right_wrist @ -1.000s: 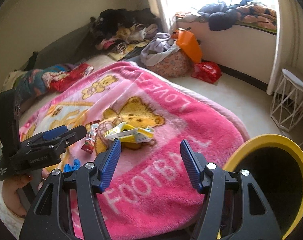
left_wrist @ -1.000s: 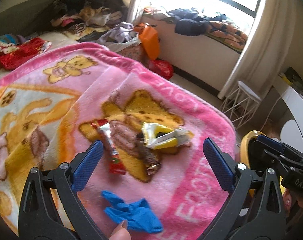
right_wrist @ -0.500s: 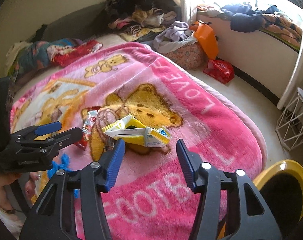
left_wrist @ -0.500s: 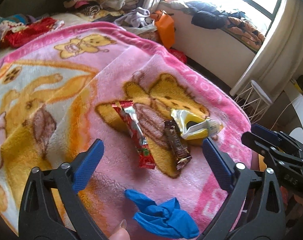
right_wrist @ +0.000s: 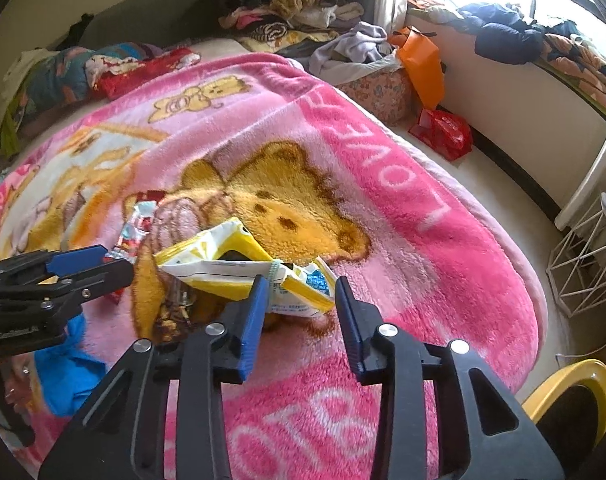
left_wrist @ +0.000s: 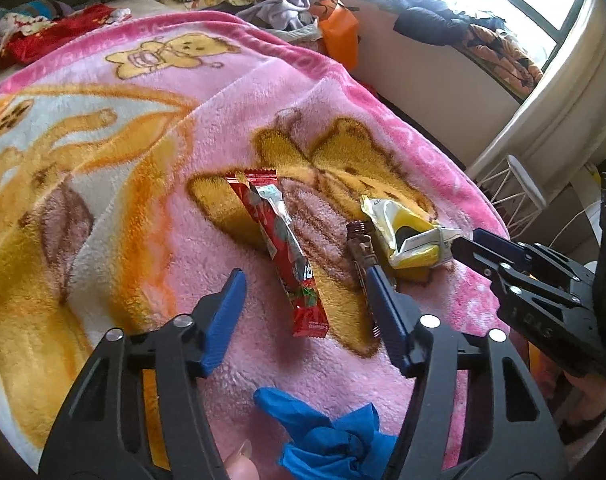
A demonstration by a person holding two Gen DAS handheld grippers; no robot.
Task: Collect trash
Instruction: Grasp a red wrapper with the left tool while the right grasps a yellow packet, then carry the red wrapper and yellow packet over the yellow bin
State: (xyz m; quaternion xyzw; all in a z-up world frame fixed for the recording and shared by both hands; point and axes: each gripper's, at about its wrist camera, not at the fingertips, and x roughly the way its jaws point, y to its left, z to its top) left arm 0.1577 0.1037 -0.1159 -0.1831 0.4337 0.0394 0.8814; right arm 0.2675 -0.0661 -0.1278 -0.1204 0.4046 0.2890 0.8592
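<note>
Yellow wrapper: lying on the pink blanket, beside the red wrapper.
Right gripper: fingers standing open, straddling the yellow wrapper's end (pinch low).
Left gripper: fingers standing open over the red wrapper.

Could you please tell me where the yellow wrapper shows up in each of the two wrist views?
Left wrist: yellow wrapper lies right of centre, beside the brown wrapper.
Right wrist: yellow wrapper lies at centre, just beyond the right hand-held gripper.
Shared landmark: the red wrapper to its left.
</note>
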